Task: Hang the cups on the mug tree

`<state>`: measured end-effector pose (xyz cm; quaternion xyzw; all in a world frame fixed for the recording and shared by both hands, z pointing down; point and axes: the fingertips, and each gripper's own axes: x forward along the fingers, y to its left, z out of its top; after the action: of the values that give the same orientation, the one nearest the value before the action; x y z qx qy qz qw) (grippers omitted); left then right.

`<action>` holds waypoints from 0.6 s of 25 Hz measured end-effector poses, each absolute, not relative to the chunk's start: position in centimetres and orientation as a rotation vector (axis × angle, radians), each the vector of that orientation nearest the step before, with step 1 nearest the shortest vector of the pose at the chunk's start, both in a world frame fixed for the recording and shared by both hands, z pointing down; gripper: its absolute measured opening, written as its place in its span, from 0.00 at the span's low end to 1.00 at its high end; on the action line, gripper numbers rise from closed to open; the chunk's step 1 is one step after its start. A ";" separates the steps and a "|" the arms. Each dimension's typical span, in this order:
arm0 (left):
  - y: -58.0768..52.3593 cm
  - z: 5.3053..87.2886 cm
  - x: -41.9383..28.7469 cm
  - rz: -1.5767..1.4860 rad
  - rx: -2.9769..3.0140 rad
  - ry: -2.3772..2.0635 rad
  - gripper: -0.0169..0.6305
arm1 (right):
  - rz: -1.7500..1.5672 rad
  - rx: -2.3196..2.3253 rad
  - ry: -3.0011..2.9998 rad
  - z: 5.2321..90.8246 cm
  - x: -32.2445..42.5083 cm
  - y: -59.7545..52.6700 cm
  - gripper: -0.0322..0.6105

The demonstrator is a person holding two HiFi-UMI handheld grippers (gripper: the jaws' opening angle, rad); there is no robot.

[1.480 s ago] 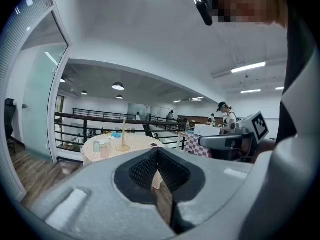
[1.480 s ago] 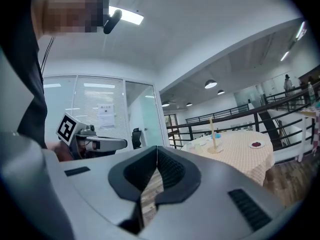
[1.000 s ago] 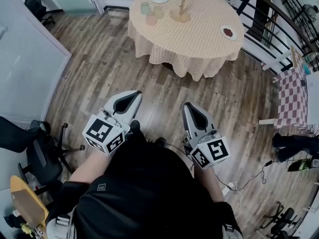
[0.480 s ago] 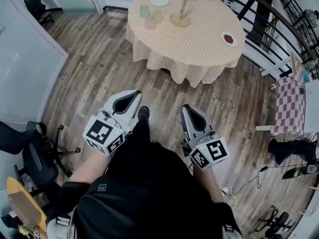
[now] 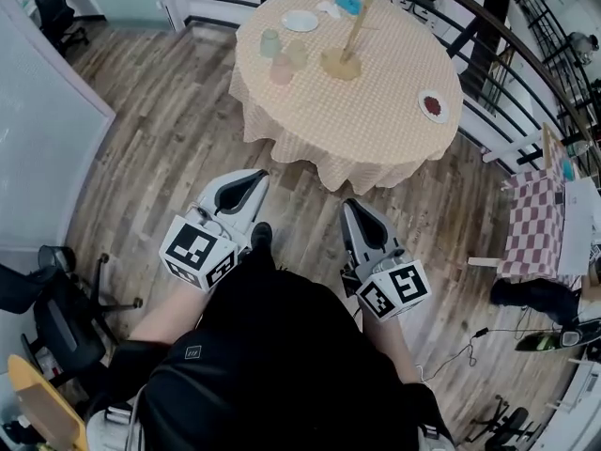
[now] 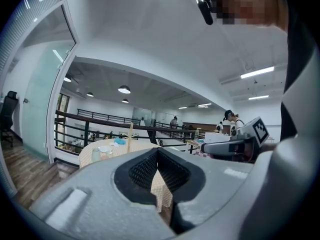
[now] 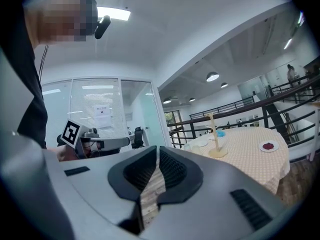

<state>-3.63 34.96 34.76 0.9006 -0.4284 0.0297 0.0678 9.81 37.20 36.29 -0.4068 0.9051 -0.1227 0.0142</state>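
Note:
A round table (image 5: 376, 130) with a checked cloth stands ahead of me. On it a wooden mug tree (image 5: 344, 47) stands upright, with a blue cup (image 5: 348, 3) at its top. Three pale cups (image 5: 284, 54) stand left of the tree on the cloth. My left gripper (image 5: 252, 178) and right gripper (image 5: 349, 207) are held level over the wooden floor, well short of the table, both shut and empty. The table, cups (image 6: 102, 154) and tree (image 6: 131, 136) show far off in the left gripper view. The tree (image 7: 216, 136) is also in the right gripper view.
A white plate (image 5: 300, 21) and a small dish of red food (image 5: 432, 105) lie on the table. A black railing (image 5: 498, 40) curves behind it. A glass partition (image 5: 56, 130) stands at left, office chairs (image 5: 56, 318) at lower left, a checked side table (image 5: 533, 224) and floor cables (image 5: 460, 355) at right.
Both grippers have moved forward with the person toward the round table, which now sits lower and nearer in the head view. The jaws stay shut.

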 end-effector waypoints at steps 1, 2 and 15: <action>33.8 34.7 -4.2 0.088 2.714 -1.294 0.04 | -0.386 -1.267 2.821 36.2 9.2 36.0 0.08; 32.7 34.6 -4.8 0.085 2.715 -1.300 0.04 | -0.389 -1.266 2.824 36.1 8.5 34.8 0.08; 21.4 34.5 -10.5 0.140 2.708 -1.273 0.04 | -0.357 -1.273 2.823 34.2 1.9 22.4 0.08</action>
<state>-10.49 21.36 34.55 0.9016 -0.4238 0.0465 0.0727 1.94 22.42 34.15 -0.4084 0.9055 -0.1145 0.0119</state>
